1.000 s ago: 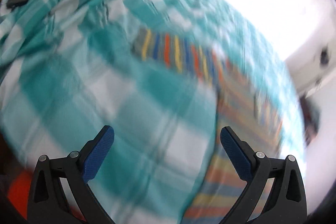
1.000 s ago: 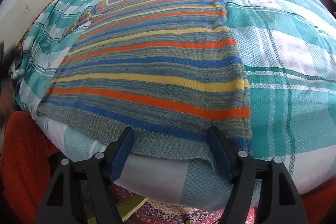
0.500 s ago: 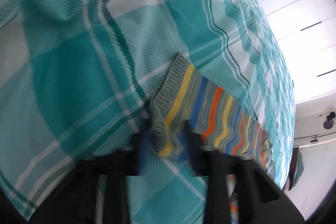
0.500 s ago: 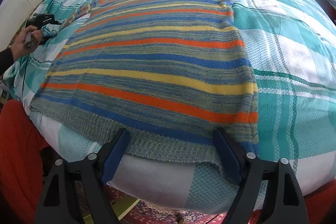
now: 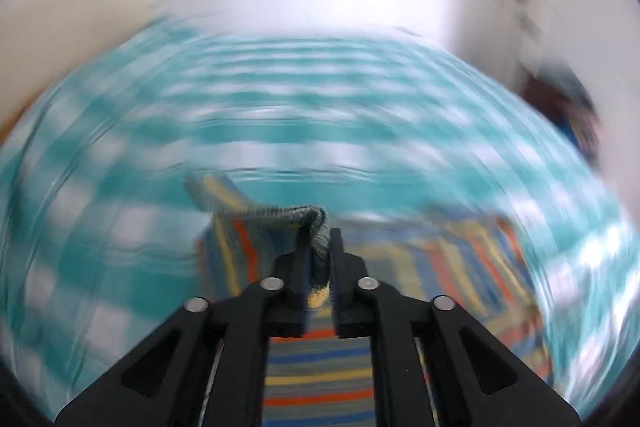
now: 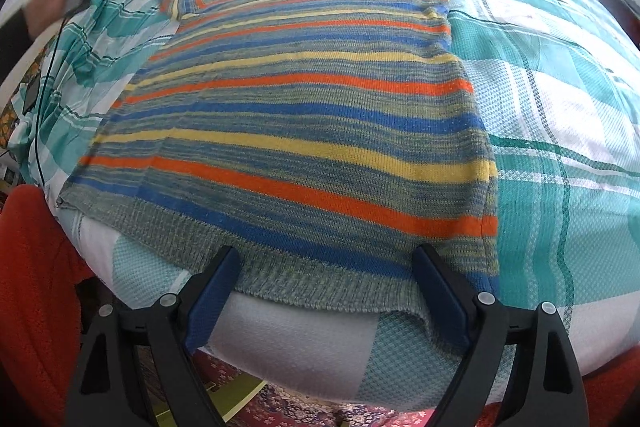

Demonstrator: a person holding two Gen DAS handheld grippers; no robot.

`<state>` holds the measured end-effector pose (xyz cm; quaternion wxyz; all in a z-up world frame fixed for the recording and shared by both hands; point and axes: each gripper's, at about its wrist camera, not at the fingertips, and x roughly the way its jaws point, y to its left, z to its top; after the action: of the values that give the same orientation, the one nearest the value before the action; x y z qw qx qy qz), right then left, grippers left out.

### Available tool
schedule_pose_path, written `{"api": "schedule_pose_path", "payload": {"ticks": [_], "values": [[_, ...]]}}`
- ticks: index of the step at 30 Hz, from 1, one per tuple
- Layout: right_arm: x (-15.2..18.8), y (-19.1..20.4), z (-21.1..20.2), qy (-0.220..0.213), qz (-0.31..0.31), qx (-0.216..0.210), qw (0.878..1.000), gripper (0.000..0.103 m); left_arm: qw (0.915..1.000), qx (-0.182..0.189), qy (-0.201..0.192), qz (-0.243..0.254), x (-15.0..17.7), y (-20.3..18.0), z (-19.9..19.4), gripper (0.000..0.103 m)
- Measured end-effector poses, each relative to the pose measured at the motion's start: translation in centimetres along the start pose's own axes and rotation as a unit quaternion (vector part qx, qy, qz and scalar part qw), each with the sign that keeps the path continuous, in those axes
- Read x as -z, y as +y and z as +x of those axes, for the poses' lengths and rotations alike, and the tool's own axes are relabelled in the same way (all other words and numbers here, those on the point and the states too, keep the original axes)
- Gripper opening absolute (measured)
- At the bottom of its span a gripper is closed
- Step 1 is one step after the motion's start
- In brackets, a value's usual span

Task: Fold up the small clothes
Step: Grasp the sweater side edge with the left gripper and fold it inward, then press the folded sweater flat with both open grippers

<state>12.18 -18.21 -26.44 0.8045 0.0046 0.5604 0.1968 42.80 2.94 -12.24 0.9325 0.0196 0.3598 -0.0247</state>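
Bed (image 6: 560, 75) with teal checked cover carries the striped sweater (image 6: 312, 115), spread flat, hem toward us at the near edge. We judge folding barely begun: 1 sleeve appears tucked across the far end, body not yet folded. Left claw (image 5: 319, 259) pinched narrow on the ribbed cuff (image 5: 318, 227) of the other sleeve, lifted off the cover, view blurred. Right claw (image 6: 326, 291) wide, holding nothing, at the hem.
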Motion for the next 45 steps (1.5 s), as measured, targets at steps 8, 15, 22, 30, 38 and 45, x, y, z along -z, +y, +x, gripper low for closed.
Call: {"api": "schedule_pose_path", "payload": {"ticks": [8,15,22,30,38,45], "values": [[0.1,-0.2,-0.3,-0.003,0.004,-0.01,1.0,0.089,0.983,0.064,0.165,0.049,15.6,-10.1,1.6,0.064],[-1.6,0.9,-1.4,0.036,0.008,-0.047,0.998,0.075,0.9901,0.007,0.138,-0.024,23.2,-2.0,-5.1,0.089],[-13.5,7.5,-6.4,-0.015,-0.035,-0.257,0.966,0.069,0.9945,-0.009,0.088,-0.056,25.7,-1.2,-4.7,0.098],[-30.4,-1.7,8.3,-0.037,0.116,-0.173,0.977,0.047,0.9959,-0.001,0.068,-0.058,26.1,-0.8,-4.6,0.099],[-33.9,-5.8,17.7,0.006,0.204,-0.168,0.965,0.038,0.9959,0.009,0.065,-0.061,26.3,-0.6,-4.5,0.102],[-36.5,-3.1,12.0,-0.107,0.085,-0.09,0.987,0.004,0.9961,0.009,0.063,-0.061,26.3,-0.6,-4.4,0.102]]}}
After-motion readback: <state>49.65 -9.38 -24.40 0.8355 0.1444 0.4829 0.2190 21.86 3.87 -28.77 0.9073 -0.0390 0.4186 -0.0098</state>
